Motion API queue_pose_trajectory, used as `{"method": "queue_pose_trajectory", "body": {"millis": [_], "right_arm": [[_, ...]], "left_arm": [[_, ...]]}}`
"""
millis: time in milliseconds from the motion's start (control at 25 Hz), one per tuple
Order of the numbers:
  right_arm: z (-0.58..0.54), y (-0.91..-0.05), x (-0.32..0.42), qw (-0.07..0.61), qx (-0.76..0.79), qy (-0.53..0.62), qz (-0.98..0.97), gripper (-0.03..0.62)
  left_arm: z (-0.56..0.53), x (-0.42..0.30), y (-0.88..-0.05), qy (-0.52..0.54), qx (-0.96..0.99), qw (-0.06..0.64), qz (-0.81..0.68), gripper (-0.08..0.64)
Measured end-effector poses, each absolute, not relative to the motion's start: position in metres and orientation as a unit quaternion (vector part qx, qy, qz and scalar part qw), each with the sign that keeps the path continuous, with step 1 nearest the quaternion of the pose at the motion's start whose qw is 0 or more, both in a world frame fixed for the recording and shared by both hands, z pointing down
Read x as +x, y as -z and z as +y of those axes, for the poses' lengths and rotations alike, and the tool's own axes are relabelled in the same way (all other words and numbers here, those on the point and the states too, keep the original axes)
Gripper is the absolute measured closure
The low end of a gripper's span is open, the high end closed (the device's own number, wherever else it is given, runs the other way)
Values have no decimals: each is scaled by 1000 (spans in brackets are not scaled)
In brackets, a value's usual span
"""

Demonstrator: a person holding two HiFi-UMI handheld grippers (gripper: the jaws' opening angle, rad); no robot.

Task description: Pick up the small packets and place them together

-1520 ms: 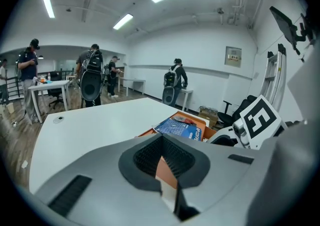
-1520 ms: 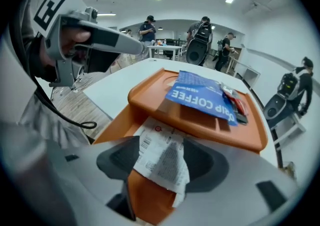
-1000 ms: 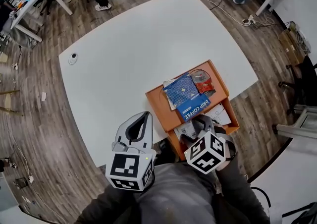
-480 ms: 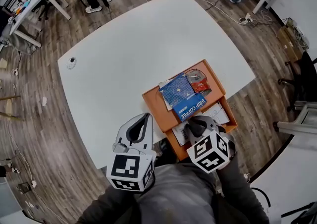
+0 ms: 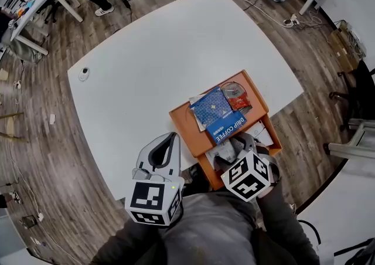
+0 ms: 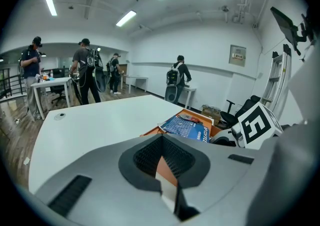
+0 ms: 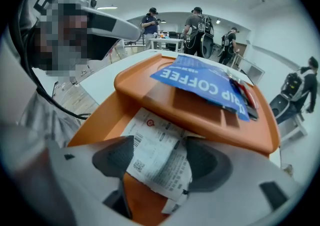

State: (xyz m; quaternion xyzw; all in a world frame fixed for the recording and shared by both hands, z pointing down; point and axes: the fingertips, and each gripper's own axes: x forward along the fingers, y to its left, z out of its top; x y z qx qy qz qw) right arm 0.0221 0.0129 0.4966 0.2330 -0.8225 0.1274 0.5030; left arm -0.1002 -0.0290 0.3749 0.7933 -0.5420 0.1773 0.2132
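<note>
Orange tray [image 5: 188, 135] is seen at the near edge of the white worktop [image 5: 164, 53], with a lower near compartment and a raised far part. White printed packet [image 7: 157, 155] is found in the lower compartment, slightly crumpled, directly between the jaws of the right tongs [image 7: 160, 170]. Those jaws have just been opening and are spread wide. The packet is flanked by the pads but no squeeze on it is shown, so it is judged not held. Its long axis is laid roughly along the pointing line of the right tongs, tilted a little left, so the short width is what is spanned by the jaws. Blue drip coffee packet [image 5: 220, 116] and red packet [image 5: 239, 101] are found on the raised part, just beyond the white one. Left tongs [image 6: 164, 172] are seen with jaws together, nothing between them, over the worktop left of the tray and farther from every packet. Right hand is judged the nearer for the pick, and only a straight closing on the white packet looks to be needed
</note>
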Motion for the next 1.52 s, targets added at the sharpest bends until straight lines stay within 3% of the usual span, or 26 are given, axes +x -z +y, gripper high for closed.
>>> {"method": "queue_pose_trajectory", "body": {"millis": [160, 200, 240, 1520], "right_arm": [[6, -493, 19, 506, 244, -115, -819, 312], [3, -492, 19, 505, 250, -109, -819, 443], [2, -491, 19, 504, 254, -106, -819, 458], [45, -419, 29, 453, 305, -56, -836, 479]], "left_arm": [[-33, -107, -374, -176, 793, 216, -542, 563], [-33, -108, -374, -175, 794, 217, -541, 563], [-34, -108, -374, -174, 794, 217, -541, 563], [-1, -68, -342, -150, 831, 173, -507, 563]]}}
